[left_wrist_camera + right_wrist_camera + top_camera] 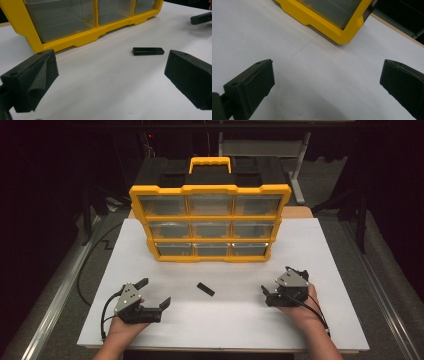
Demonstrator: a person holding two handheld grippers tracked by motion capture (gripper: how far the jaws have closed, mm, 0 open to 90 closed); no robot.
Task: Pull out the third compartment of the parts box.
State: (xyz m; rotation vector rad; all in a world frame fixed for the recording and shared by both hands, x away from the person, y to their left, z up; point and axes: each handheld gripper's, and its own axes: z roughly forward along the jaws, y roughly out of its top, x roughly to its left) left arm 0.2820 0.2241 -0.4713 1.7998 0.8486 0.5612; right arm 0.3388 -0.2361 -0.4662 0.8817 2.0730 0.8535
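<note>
The left gripper (154, 292) rests at about 7 o'clock on the white table (325, 250), jaws wide and empty. The black stick (205, 289) lies flat at centre, at 6 o'clock from the yellow organizer (210, 221). The right gripper (266, 295) sits at 4 o'clock, jaws wide, holding nothing.

Your small black USB stick (205, 289) lies flat on the white table sheet, just below the middle of the high view, turned diagonally. In the left gripper view it sits right of centre, a slim rectangular bar, nothing touching it.
</note>
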